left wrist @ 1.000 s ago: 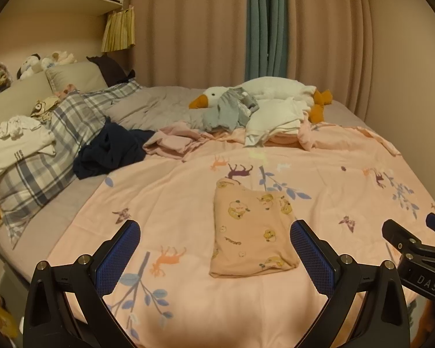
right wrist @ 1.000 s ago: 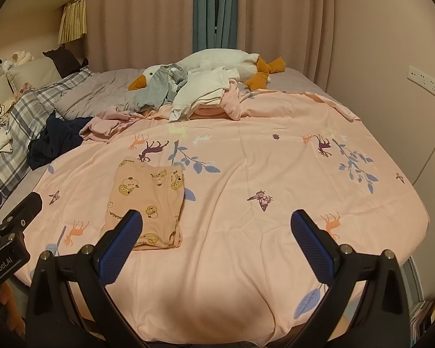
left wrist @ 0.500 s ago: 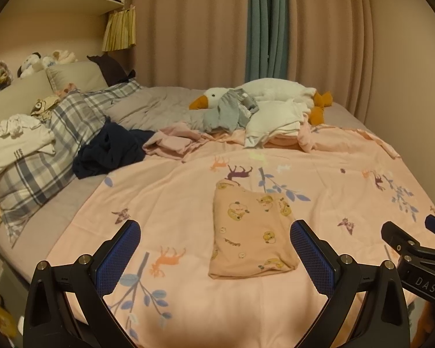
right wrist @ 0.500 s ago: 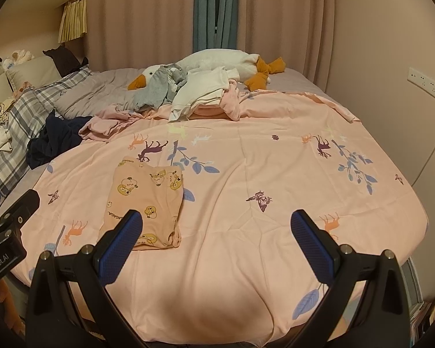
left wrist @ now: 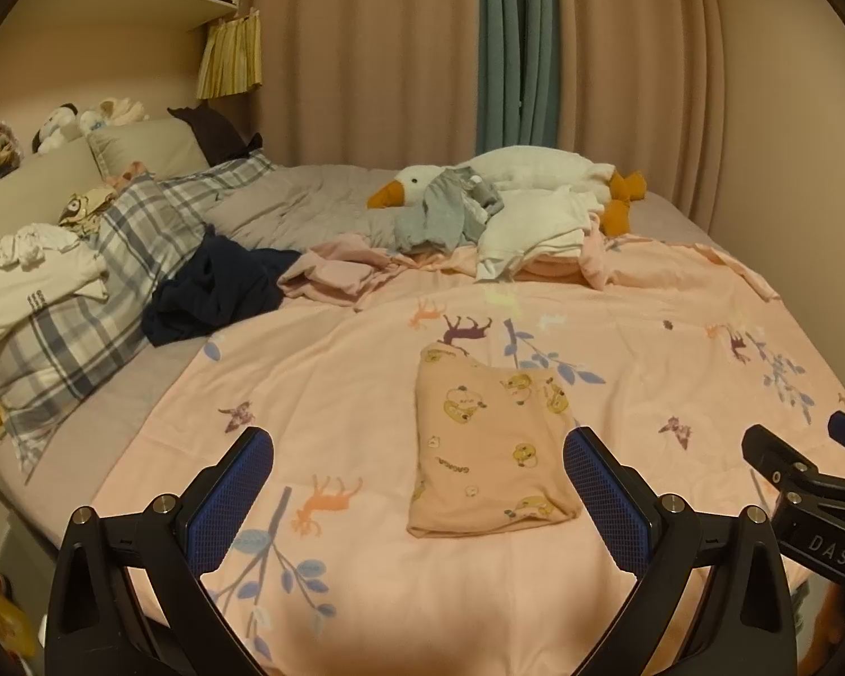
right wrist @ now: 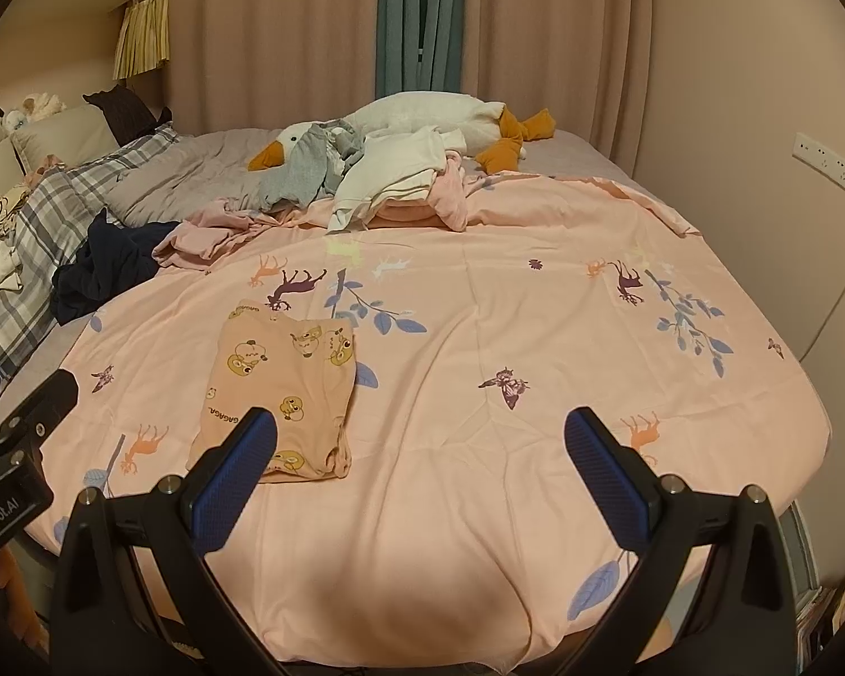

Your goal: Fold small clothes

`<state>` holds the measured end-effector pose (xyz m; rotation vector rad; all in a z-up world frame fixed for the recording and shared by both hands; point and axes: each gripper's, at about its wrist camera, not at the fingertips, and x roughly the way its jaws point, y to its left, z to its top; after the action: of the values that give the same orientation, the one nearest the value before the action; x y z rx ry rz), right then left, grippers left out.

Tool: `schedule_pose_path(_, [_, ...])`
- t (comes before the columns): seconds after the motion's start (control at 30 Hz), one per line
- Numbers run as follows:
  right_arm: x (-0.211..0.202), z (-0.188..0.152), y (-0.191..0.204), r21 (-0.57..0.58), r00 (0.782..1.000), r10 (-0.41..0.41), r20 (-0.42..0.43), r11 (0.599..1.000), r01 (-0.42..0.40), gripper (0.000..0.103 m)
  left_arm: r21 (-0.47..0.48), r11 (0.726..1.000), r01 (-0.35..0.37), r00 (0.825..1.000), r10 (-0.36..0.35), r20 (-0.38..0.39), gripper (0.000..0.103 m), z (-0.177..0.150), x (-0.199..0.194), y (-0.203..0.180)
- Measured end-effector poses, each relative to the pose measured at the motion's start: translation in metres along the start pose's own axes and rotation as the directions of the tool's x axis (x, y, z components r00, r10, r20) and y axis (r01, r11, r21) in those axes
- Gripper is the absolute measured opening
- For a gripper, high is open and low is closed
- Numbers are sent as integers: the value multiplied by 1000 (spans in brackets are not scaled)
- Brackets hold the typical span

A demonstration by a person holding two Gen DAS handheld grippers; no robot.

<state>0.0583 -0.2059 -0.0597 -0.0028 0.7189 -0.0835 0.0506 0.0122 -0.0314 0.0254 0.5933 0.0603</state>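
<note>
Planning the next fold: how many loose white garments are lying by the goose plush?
1 for sure: a white garment draped against the goose plush, beside a grey garment. Others may hide beneath.

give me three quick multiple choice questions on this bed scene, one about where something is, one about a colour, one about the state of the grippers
1. Where does the folded peach garment lie?
A. on the plaid pillow
B. flat on the pink bedspread
C. on the goose plush

2. What colour is the goose plush's beak?
A. orange
B. blue
C. black

3. How do the left gripper and right gripper stand?
A. both shut on cloth
B. one open, one shut
C. both open, holding nothing

Answers:
1 B, it rests alone on the printed spread.
2 A, the beak beside the grey garment is orange.
3 C, each wrist view shows its blue pads wide apart and bare.
</note>
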Motion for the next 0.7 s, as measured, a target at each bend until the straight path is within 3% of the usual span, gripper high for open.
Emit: schedule_pose_path(0.7, [1, -2, 3, -19, 1000, 5, -2, 1000, -5, 103, 8, 1000, 2, 1000, -2, -8, 102, -2, 3, 0])
